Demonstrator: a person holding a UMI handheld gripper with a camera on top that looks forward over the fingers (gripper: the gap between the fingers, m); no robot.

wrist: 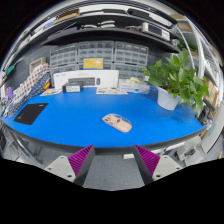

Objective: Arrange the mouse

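A blue table [70,125] fills the middle of the frame. A pale mouse [117,123] lies just right of centre, well beyond the gripper [114,159], whose purple-padded fingers stand apart, empty, at the bottom. A black mousepad [30,113] lies left; a plant [178,78] stands upper right.

pretty bright in here, even light from overhead, nothing harsh. the blue table [70,118] has a soft pale sheen toward 12 o'clock, and the mouse [117,123] drops only a faint shadow. heavy fisheye bend: shelves [100,20] curve hard from 10 to 2 o'clock. things go soft toward the rim.
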